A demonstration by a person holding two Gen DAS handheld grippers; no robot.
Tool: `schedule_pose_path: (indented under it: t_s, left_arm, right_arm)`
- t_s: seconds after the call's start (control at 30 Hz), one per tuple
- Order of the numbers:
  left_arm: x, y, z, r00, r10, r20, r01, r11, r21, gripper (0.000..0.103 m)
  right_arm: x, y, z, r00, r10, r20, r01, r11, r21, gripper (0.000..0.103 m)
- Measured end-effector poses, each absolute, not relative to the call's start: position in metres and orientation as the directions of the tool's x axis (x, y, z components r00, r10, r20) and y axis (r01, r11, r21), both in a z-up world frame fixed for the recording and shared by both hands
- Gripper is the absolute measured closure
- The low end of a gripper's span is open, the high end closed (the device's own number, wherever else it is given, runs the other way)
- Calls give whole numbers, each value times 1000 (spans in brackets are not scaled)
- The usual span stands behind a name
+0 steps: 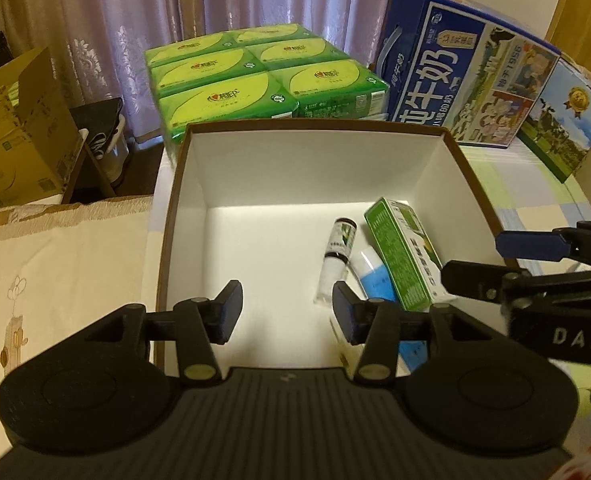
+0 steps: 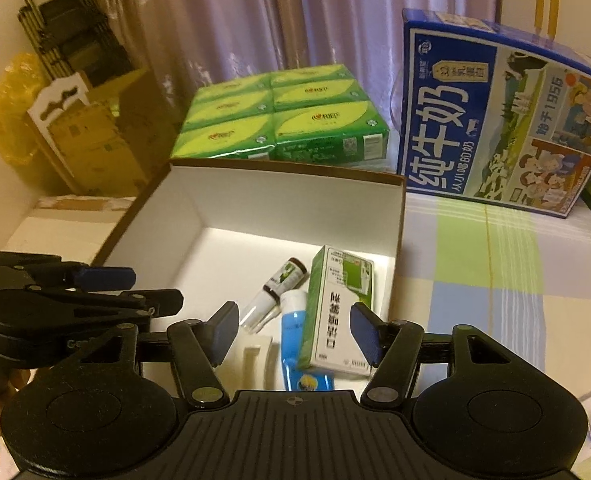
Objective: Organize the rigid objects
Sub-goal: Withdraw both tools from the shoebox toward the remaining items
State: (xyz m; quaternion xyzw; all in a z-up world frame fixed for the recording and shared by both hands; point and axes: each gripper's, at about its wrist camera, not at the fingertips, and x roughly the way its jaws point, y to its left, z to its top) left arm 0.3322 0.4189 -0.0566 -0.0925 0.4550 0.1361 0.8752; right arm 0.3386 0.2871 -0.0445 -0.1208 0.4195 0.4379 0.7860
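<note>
A brown-rimmed box with a white inside stands on the table. In its right part lie a green and white carton, a small bottle with a dark cap, a blue and white tube and a white object. My left gripper is open and empty over the box's near side. My right gripper is open and empty above the carton and tube; it also shows in the left wrist view.
A pack of green tissue packets and a blue milk carton case stand behind the box. Cardboard boxes sit at the left. A checked cloth covers the table on the right.
</note>
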Motion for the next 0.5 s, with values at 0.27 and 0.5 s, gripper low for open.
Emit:
schedule_pose_path:
  t_s: [0.27, 0.5]
  left_arm:
    - [290, 399, -25, 578, 187, -795, -352, 935, -35, 58]
    - [255, 367, 1, 621, 202, -757, -333, 943, -21, 58]
  right_arm:
    - [308, 245, -23, 252, 643, -723, -814, 545, 202, 44]
    - [284, 206, -10, 242, 676, -696, -836, 509, 204, 44]
